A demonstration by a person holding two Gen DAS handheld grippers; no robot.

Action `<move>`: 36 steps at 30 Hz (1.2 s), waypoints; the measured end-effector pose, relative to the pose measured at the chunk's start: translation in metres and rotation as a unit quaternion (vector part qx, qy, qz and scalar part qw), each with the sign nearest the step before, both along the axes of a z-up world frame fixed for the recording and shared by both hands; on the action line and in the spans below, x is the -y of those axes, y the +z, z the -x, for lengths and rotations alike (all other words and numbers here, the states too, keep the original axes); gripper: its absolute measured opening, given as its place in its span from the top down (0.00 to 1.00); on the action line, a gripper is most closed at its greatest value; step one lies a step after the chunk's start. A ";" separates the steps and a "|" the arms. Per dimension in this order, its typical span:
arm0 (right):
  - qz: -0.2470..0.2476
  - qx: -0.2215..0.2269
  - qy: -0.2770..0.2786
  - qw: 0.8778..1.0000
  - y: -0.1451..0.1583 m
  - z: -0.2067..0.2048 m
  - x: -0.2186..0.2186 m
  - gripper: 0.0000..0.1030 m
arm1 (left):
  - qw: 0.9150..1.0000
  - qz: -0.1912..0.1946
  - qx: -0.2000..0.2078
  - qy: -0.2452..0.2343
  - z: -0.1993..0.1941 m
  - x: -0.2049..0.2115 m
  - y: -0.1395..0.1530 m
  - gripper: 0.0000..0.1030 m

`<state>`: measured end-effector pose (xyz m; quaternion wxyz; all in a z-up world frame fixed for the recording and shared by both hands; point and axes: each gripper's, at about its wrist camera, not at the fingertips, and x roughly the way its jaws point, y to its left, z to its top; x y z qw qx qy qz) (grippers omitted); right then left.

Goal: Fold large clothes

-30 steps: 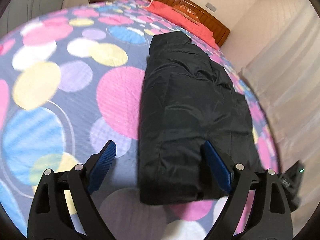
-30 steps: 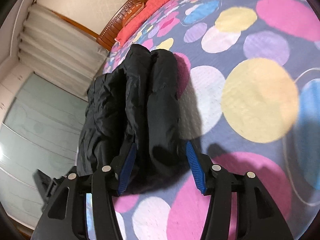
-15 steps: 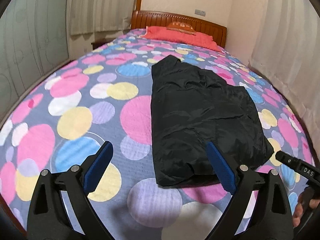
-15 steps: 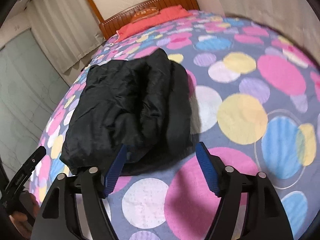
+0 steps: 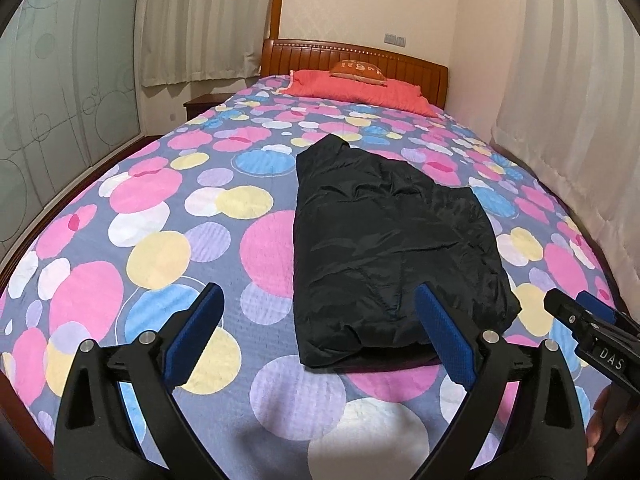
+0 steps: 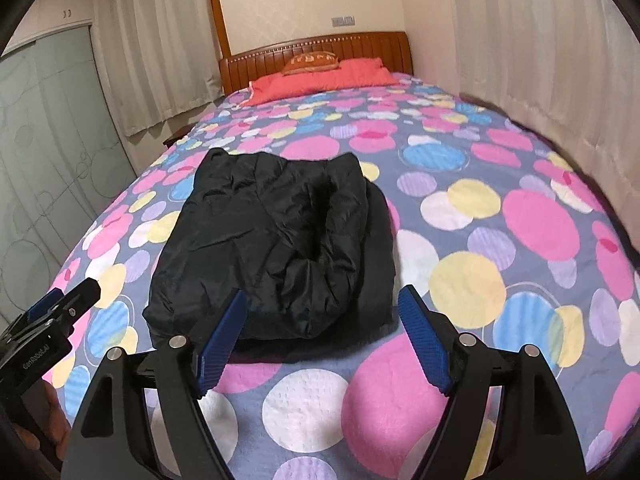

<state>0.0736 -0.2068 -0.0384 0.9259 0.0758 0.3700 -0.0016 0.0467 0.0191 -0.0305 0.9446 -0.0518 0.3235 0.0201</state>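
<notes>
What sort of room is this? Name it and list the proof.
A bedroom, almost certainly: a bed under a polka-dot bedspread, a carved wooden headboard with a red pillow, and pale curtains. A folded black padded jacket lies on the bedspread.

One black jacket point(image 5: 394, 248), two tongs point(image 5: 320, 332) point(image 6: 322, 334), one red pillow point(image 5: 356, 88), one orange cushion point(image 5: 357, 69).

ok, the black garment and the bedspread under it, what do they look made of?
Black garment: looks like a thin synthetic shell, probably nylon or polyester, padded; faint sheen, crisp fine wrinkles, puffy folds. Bedspread: soft matte fabric, likely cotton or fleece; slightly textured printed circles, no shine.
</notes>
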 end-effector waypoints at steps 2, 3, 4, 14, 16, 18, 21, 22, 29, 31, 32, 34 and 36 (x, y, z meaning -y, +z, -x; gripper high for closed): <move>0.003 0.003 0.001 1.000 0.002 0.002 -0.003 0.25 | 1.000 0.002 0.000 -0.001 0.001 0.001 0.000 0.07; 0.004 0.004 0.001 1.000 0.002 0.002 -0.004 0.25 | 1.000 0.003 0.000 -0.003 0.001 0.001 0.000 0.07; 0.005 0.004 0.002 1.000 0.002 0.002 -0.005 0.25 | 1.000 0.004 -0.001 -0.003 0.001 0.003 0.001 0.07; 0.008 0.003 0.005 1.000 0.001 0.003 -0.010 0.25 | 1.000 0.002 -0.002 -0.009 0.003 0.008 0.001 0.07; 0.008 0.002 0.005 1.000 0.000 0.003 -0.010 0.25 | 1.000 0.002 -0.002 -0.010 0.003 0.010 0.002 0.07; 0.007 0.001 0.005 1.000 0.000 0.003 -0.010 0.25 | 1.000 0.002 -0.002 -0.010 0.003 0.010 0.002 0.07; 0.009 0.001 0.006 1.000 0.000 0.003 -0.012 0.25 | 1.000 0.002 -0.003 -0.010 0.004 0.011 0.002 0.07; 0.009 0.002 0.007 1.000 0.000 0.003 -0.013 0.25 | 1.000 0.002 -0.004 -0.011 0.004 0.012 0.001 0.07; 0.008 0.002 0.008 1.000 0.000 0.003 -0.015 0.25 | 1.000 0.001 -0.004 -0.011 0.004 0.014 0.002 0.07; 0.008 0.002 0.008 1.000 0.000 0.004 -0.015 0.25 | 1.000 0.002 -0.004 -0.011 0.005 0.014 0.001 0.07; 0.009 0.003 0.008 1.000 0.000 0.004 -0.015 0.25 | 1.000 0.002 -0.005 -0.010 0.005 0.014 0.001 0.07; 0.009 0.002 0.007 1.000 0.000 0.004 -0.015 0.25 | 1.000 0.002 -0.005 -0.010 0.005 0.015 0.001 0.07; 0.009 0.002 0.007 1.000 0.000 0.004 -0.015 0.25 | 1.000 0.003 -0.006 -0.011 0.005 0.016 0.000 0.07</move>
